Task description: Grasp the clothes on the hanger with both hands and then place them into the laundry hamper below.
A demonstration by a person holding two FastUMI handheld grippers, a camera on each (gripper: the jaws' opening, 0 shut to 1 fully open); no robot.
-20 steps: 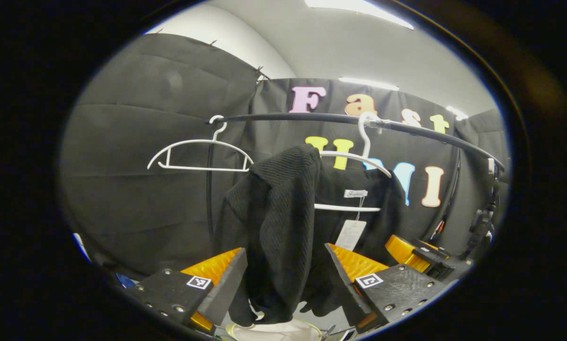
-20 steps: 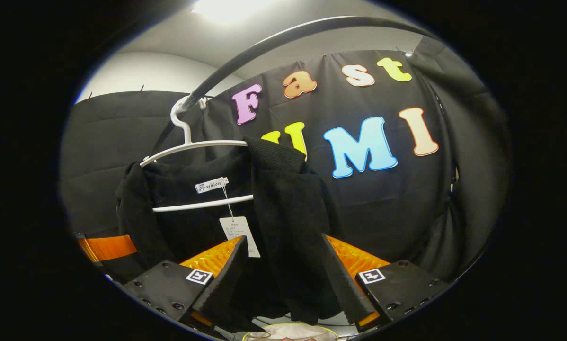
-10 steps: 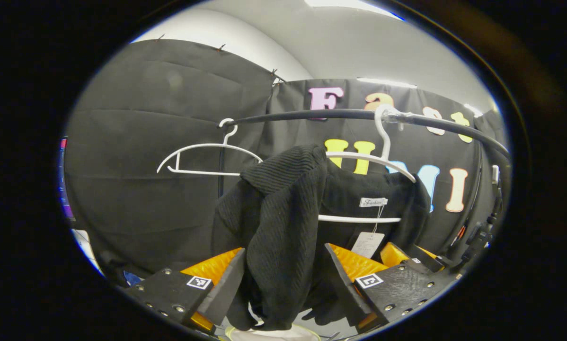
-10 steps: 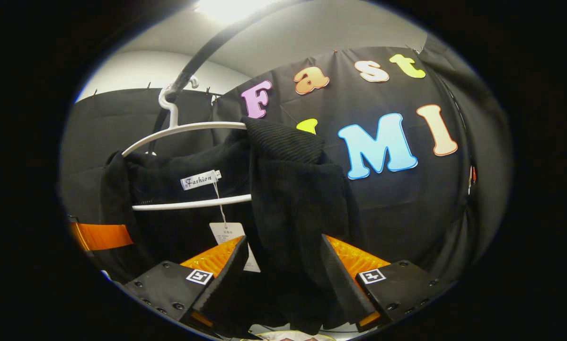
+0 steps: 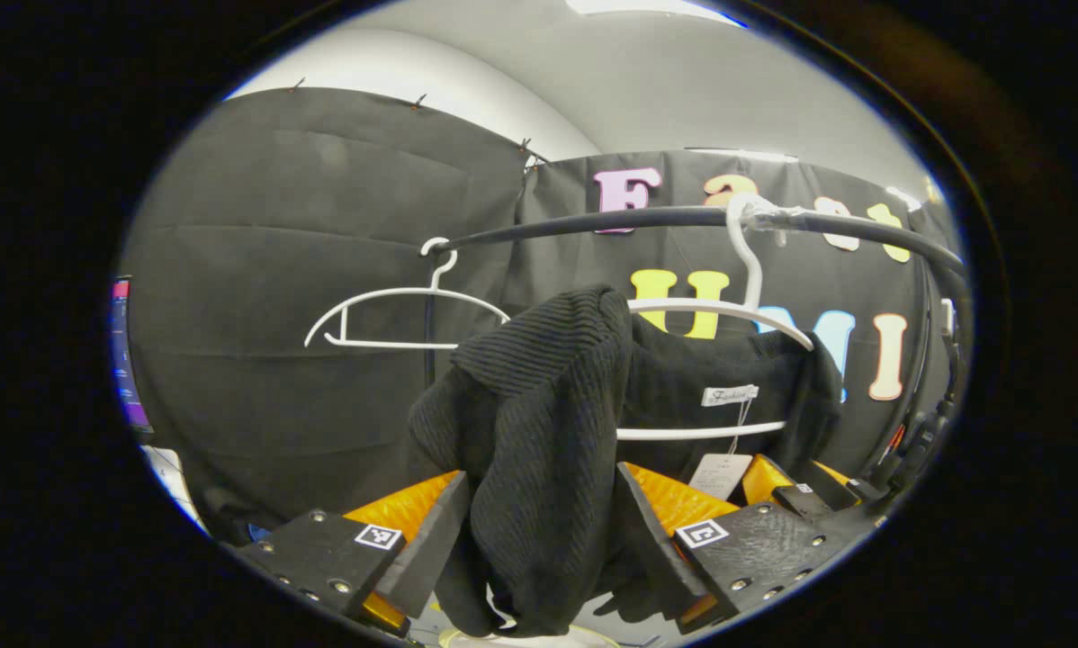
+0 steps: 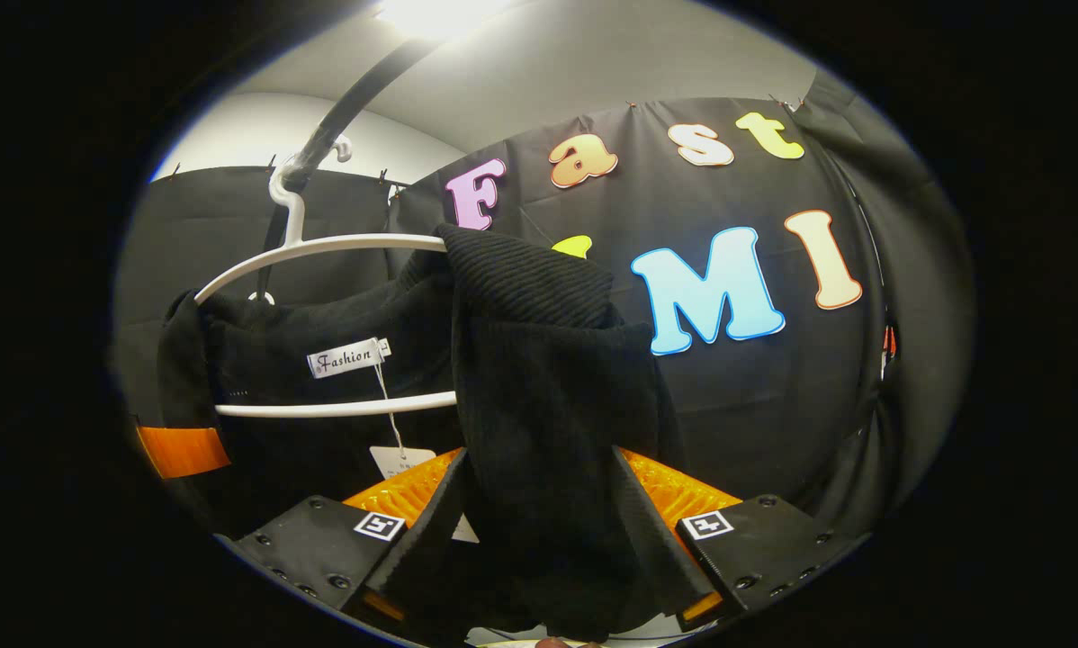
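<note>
Your left gripper (image 5: 539,531) and right gripper (image 6: 539,531) each pinch a shoulder of the black sweater (image 5: 539,423) hanging on the white hanger (image 5: 746,310).

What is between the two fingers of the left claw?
A fold of the black knit garment hangs between the left claw's fingers, seen in the left gripper view.

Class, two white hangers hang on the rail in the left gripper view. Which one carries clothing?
The right-hand hanger carries the black garment, draped over its shoulder. The left-hand hanger at the rail's end hangs bare.
</note>
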